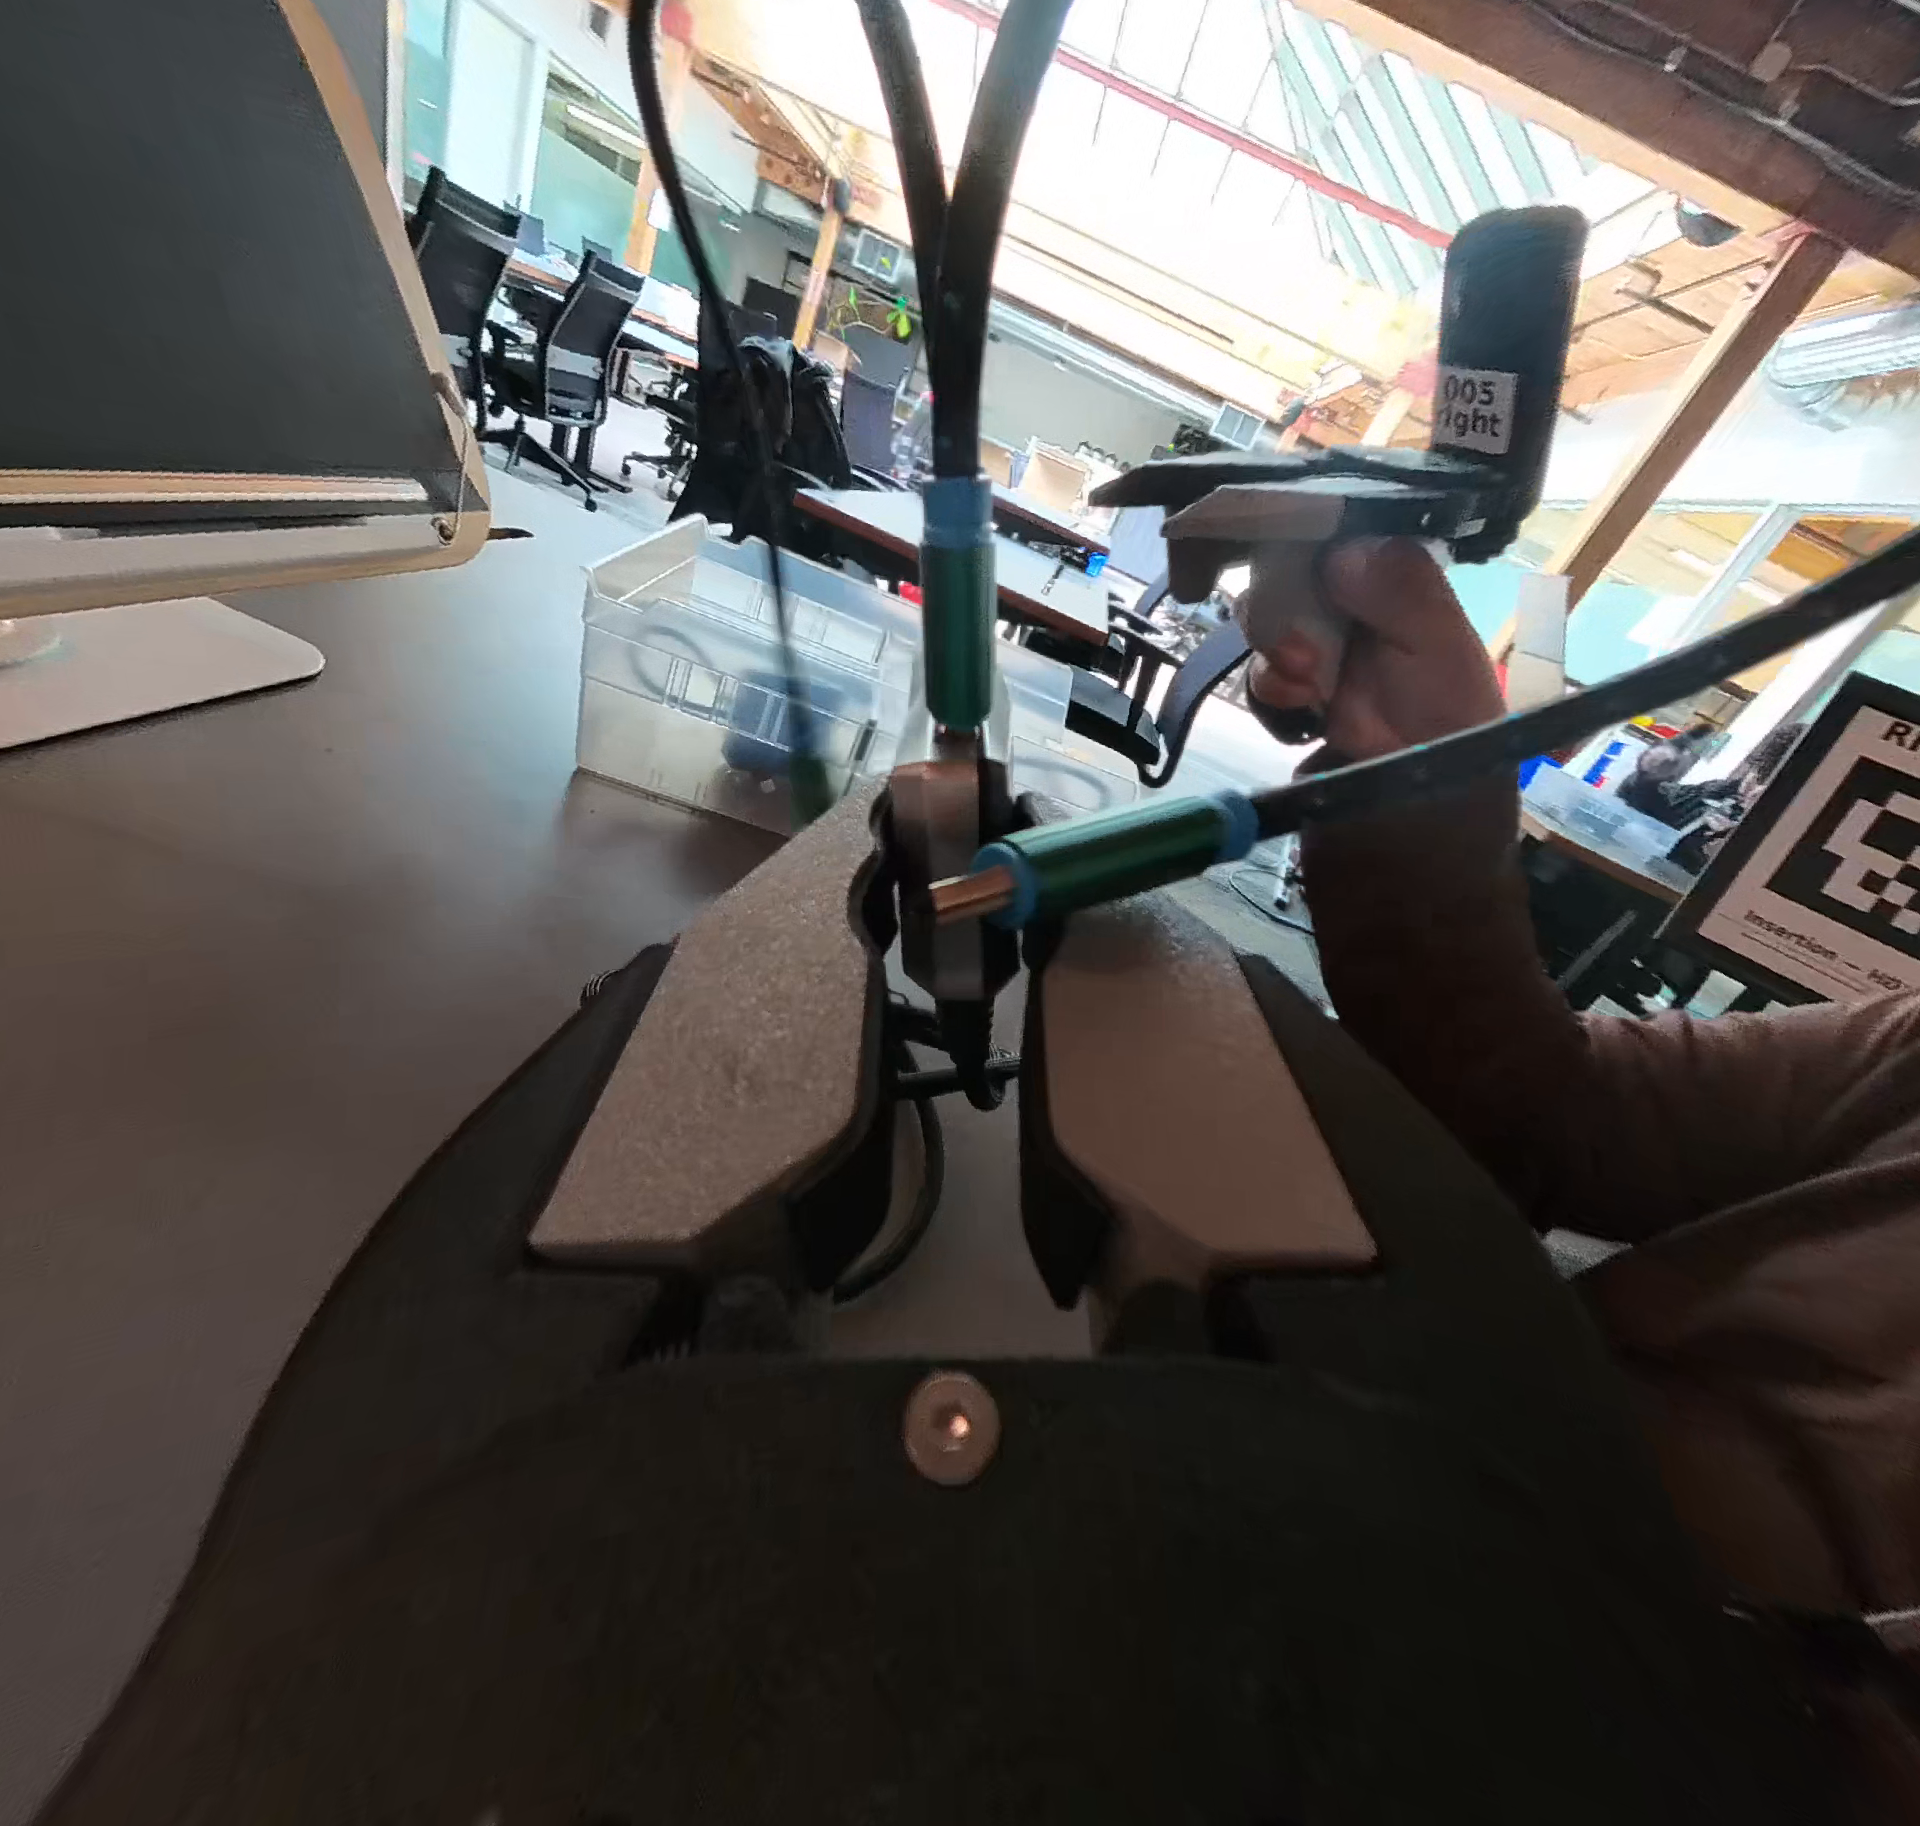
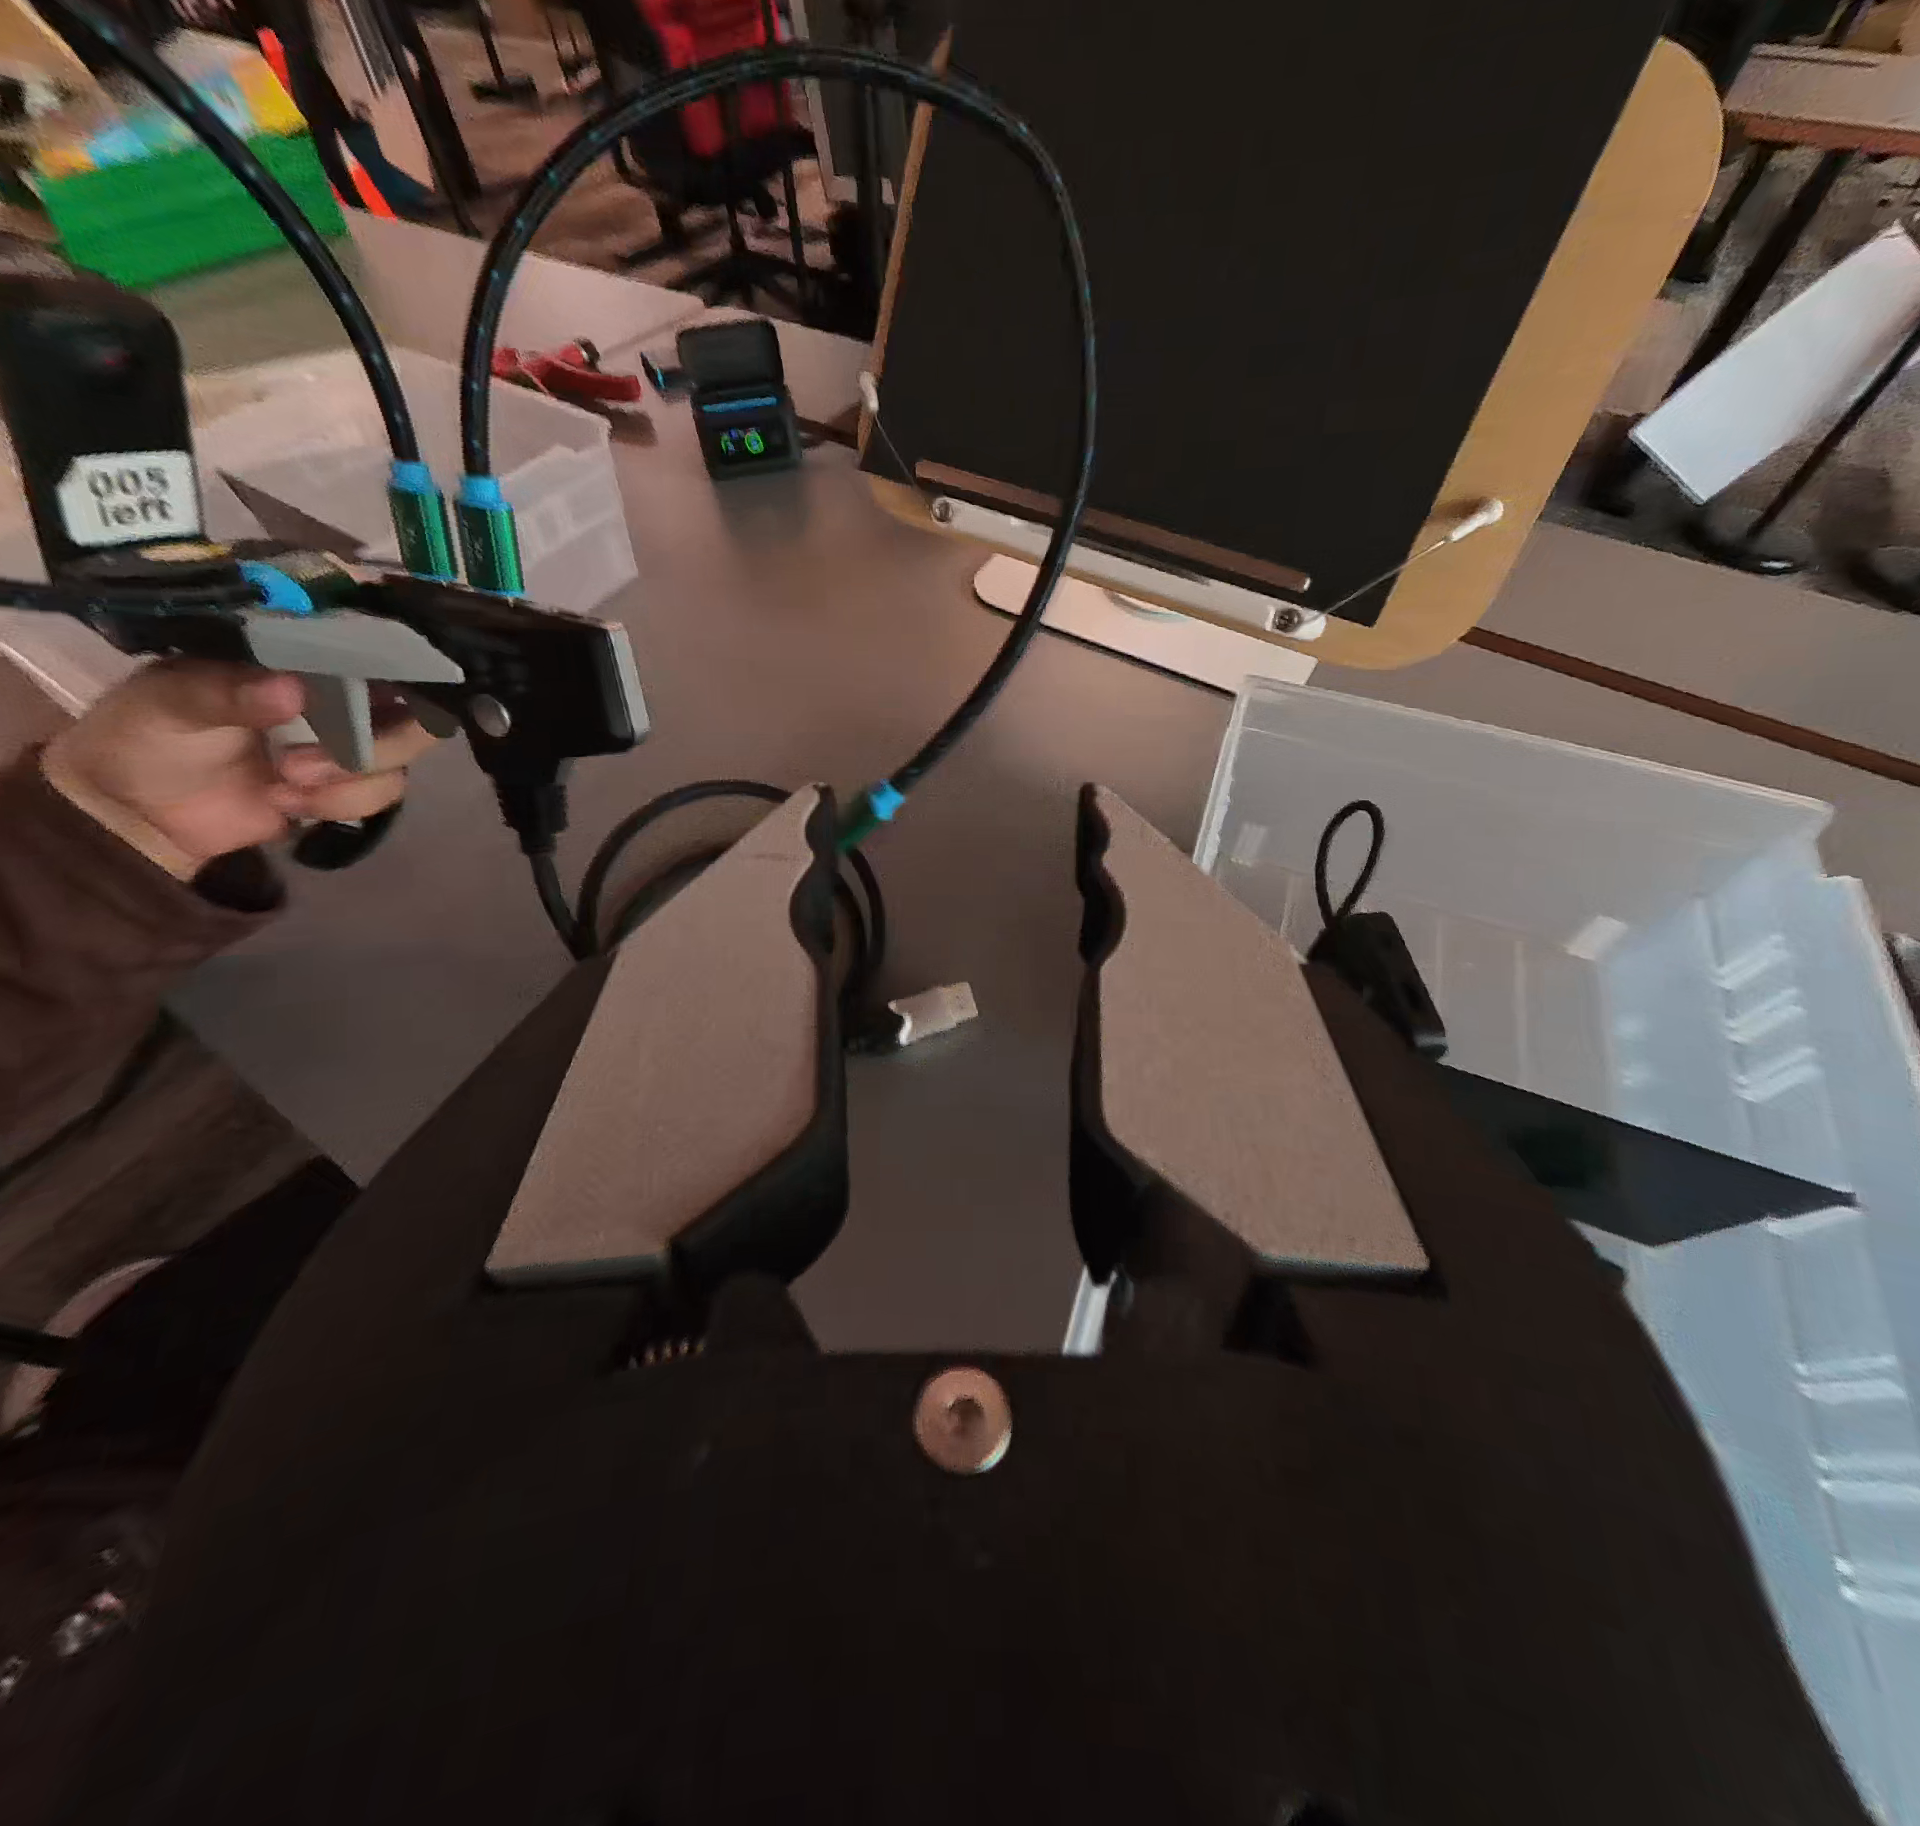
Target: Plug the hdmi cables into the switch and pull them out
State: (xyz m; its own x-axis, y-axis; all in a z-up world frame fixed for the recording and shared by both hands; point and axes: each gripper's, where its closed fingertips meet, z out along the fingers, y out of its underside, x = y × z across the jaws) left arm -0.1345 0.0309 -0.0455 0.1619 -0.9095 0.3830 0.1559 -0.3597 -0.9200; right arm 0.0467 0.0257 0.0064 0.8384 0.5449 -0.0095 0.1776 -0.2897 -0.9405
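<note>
My left gripper (image 1: 951, 841) is shut on the small dark hdmi switch (image 1: 935, 883) and holds it above the dark table (image 1: 312, 893). In the right wrist view, two green plugs (image 2: 457, 535) stand in the top of the switch (image 2: 561, 654). A third green plug (image 1: 1101, 867) lies loose across my left gripper's right finger, its metal tip bare. A looping cable's free green plug (image 2: 868, 815) hangs by the left finger of my right gripper (image 2: 956, 841), which is open and empty. The switch's own lead loops on the table to a silver connector (image 2: 935, 1013).
A black board in a wooden frame (image 2: 1299, 270) stands on a stand at the back. Clear plastic bins (image 2: 1558, 893) sit on the table, one holding a black adapter (image 2: 1371, 966). A small black device with a lit screen (image 2: 743, 426) and a red tool (image 2: 566, 368) lie beyond.
</note>
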